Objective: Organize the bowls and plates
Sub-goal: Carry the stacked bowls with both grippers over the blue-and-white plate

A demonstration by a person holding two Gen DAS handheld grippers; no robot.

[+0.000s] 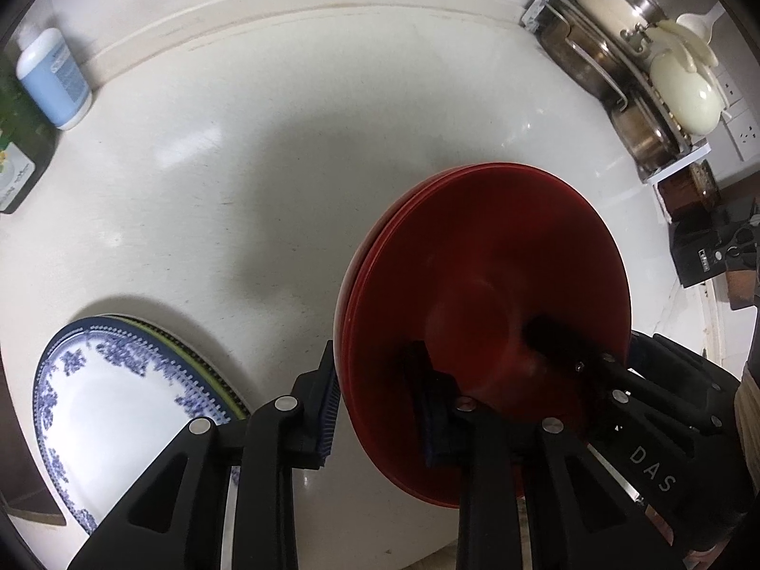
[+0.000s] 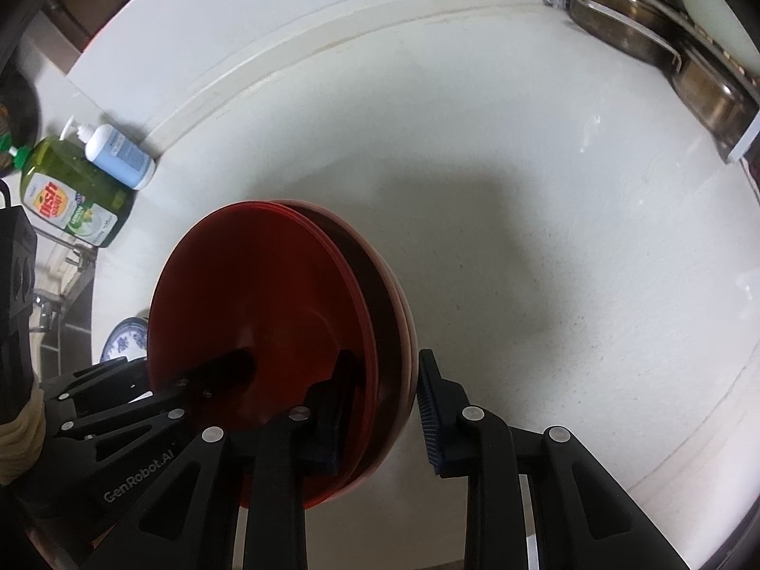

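Note:
A stack of red plates (image 1: pixel 489 294) is held between both grippers above the white counter (image 1: pixel 237 166). My left gripper (image 1: pixel 380 408) straddles the stack's left rim, one finger under it and one on top; the jaws stand close around the rim. My right gripper (image 2: pixel 380 408) straddles the opposite rim of the red stack (image 2: pixel 266 313) the same way. Each gripper shows across the plates in the other's view. A blue-and-white patterned plate (image 1: pixel 109 408) lies on a green-rimmed plate at the lower left.
A blue lotion bottle (image 1: pixel 52 80) and a green dish soap bottle (image 2: pixel 71 194) stand at the counter's left back. A rack with steel pans and cream lids (image 1: pixel 655 71) stands at the right back. A black box (image 1: pixel 712 247) sits at the right.

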